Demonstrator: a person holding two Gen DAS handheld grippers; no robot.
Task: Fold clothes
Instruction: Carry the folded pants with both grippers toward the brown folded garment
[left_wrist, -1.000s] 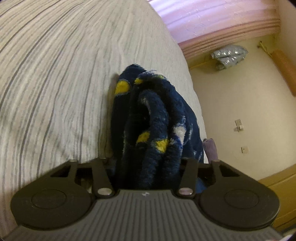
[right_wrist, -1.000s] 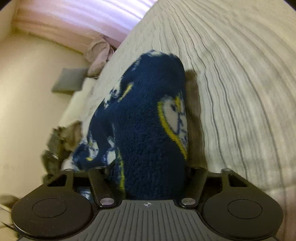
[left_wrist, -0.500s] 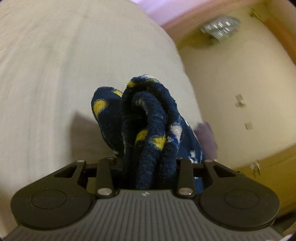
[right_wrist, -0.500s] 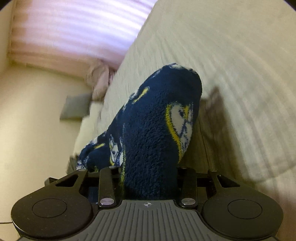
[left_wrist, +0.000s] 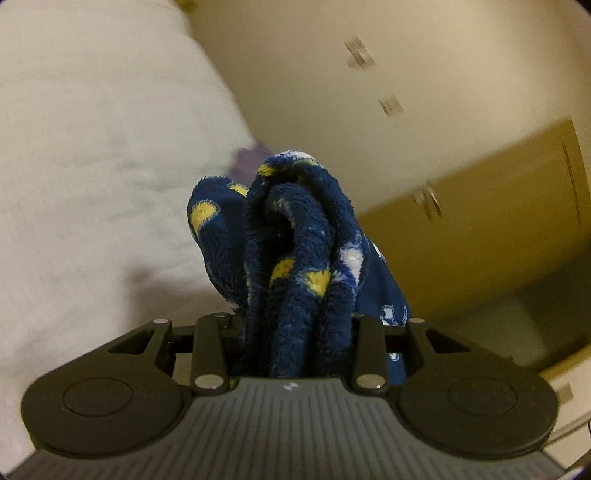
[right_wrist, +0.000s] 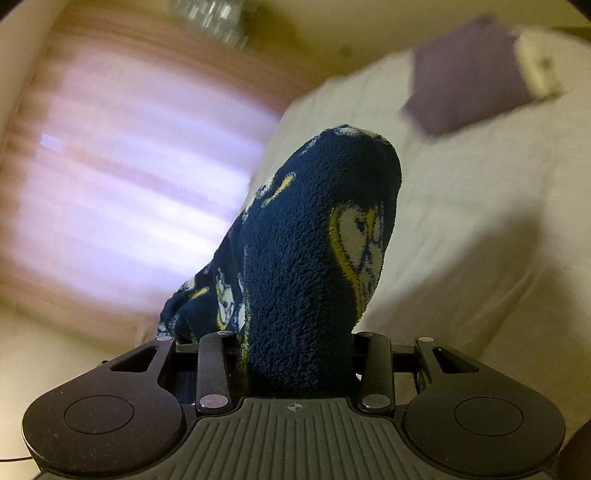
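A navy fleece garment with yellow and white figures is held up off the bed. In the left wrist view several bunched folds of it (left_wrist: 295, 243) rise out of my left gripper (left_wrist: 295, 332), which is shut on them. In the right wrist view a thick rolled part of the garment (right_wrist: 314, 251) stands in my right gripper (right_wrist: 295, 354), also shut on it. More of the cloth hangs down to the left there. The fabric hides the fingertips of both grippers. The background is blurred by motion.
The pale striped bed (left_wrist: 92, 147) fills the left of the left wrist view, with a wall with sockets (left_wrist: 391, 105) and a wooden cupboard (left_wrist: 480, 229) to the right. In the right wrist view a purple folded item (right_wrist: 465, 74) lies on the bed (right_wrist: 461, 229), with a lit curtain (right_wrist: 129, 203) to the left.
Both grippers closed tighter on the fleece and lifted it off the bed while turning. The views swung from the sheet toward the wall, cupboard and curtain.
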